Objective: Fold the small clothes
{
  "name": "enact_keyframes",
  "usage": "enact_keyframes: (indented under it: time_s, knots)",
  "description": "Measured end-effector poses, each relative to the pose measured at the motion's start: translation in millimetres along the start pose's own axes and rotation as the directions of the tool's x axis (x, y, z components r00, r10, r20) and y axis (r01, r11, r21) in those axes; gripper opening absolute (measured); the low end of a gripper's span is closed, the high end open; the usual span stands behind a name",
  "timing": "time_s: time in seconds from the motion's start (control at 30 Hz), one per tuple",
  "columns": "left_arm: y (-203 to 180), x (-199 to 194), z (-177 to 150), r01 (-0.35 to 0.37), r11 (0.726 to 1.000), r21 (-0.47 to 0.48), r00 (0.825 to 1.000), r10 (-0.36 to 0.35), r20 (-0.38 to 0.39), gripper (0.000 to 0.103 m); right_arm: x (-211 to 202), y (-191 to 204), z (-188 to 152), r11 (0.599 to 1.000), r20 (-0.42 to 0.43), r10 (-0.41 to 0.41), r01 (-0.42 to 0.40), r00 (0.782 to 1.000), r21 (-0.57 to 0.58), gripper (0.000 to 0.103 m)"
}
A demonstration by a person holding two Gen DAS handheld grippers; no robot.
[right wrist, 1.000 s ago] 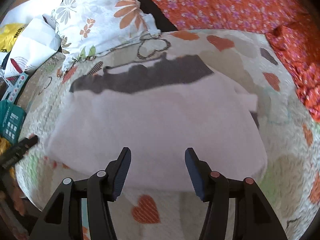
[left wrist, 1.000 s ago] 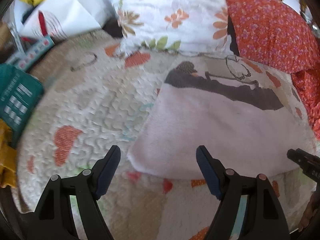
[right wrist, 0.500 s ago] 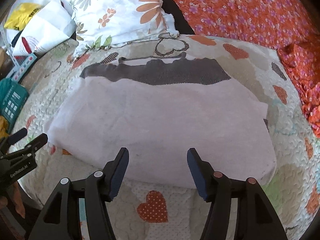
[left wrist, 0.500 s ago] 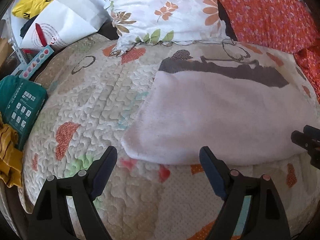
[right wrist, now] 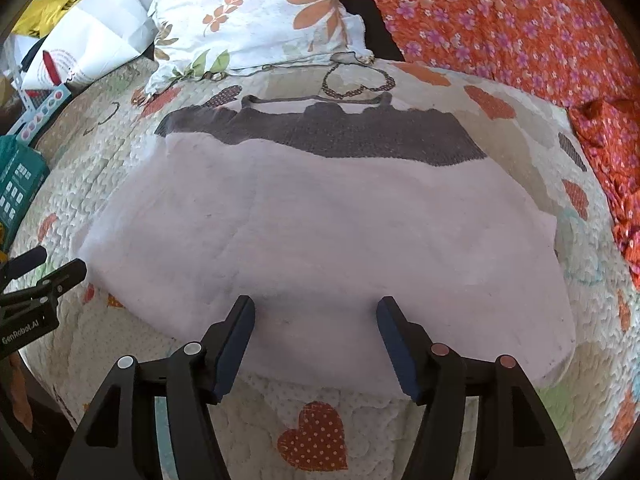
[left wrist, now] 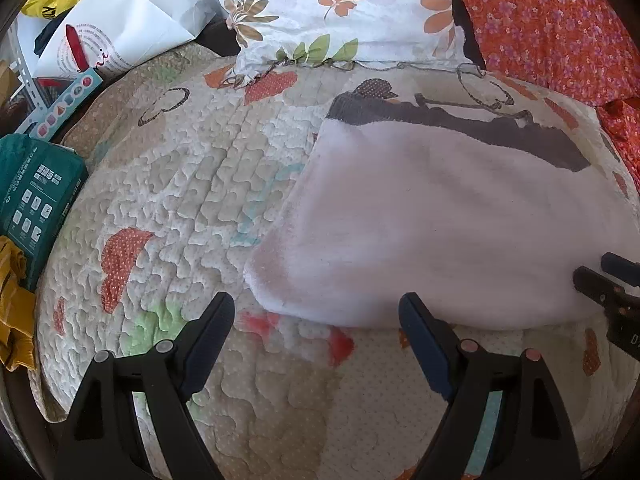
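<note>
Both claws, left [left wrist: 316, 320] and right [right wrist: 316, 320], stand open, empty; right has just widened. Risk: garment [right wrist: 320, 240] hem ahead of right claw is thick, so it may pinch the quilt [right wrist: 360, 412] too

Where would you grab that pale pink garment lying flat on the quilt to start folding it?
Probably the near hem of the pink garment, one near corner per tongs, coming down from the near side. It lies flat, so only edges offer a pinch; the left tongs and right tongs hang open over that hem.

Heart-patterned quilted bed [left wrist: 224, 200] under a spread pale garment [right wrist: 320, 240], floral pillow [left wrist: 340, 12], teal packet [left wrist: 32, 192]
</note>
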State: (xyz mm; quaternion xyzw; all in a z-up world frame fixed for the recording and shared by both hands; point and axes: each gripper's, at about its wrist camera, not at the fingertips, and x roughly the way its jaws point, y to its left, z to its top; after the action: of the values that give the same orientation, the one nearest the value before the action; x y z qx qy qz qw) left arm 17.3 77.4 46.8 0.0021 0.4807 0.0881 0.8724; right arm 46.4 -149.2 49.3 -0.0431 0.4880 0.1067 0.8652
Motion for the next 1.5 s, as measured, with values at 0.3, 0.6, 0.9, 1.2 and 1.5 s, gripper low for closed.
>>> enact_keyframes:
  time_s: [0.3,0.6,0.9,1.2,1.5]
  knots:
    - [1.7,2.4,-0.3,0.004,1.000,-0.007,1.000,-0.004,-0.007,0.083,0.7,0.8,-0.8,1.000,-0.001,0.005,-0.005,1.000,0.002,0.069]
    - [4.4,4.1,0.0,0.003,1.000,-0.012,1.000,-0.003,-0.012,0.083,1.0,-0.6,-0.9,1.000,0.000,0.006,-0.006,1.000,0.001,0.069]
    - [5.2,6.0,0.5,0.007,1.000,-0.017,1.000,-0.008,-0.024,0.083,1.1,-1.0,-1.0,1.000,0.001,0.006,-0.006,1.000,0.000,0.070]
    - [6.3,7.8,0.5,0.008,1.000,-0.018,1.000,-0.008,-0.030,0.083,1.3,-1.6,-0.7,1.000,0.002,0.006,-0.006,1.000,0.000,0.070]
    - [7.6,10.1,-0.8,0.010,1.000,-0.022,0.999,-0.011,-0.039,0.083,1.6,-2.2,-0.7,1.000,0.002,0.006,-0.006,1.000,0.000,0.071]
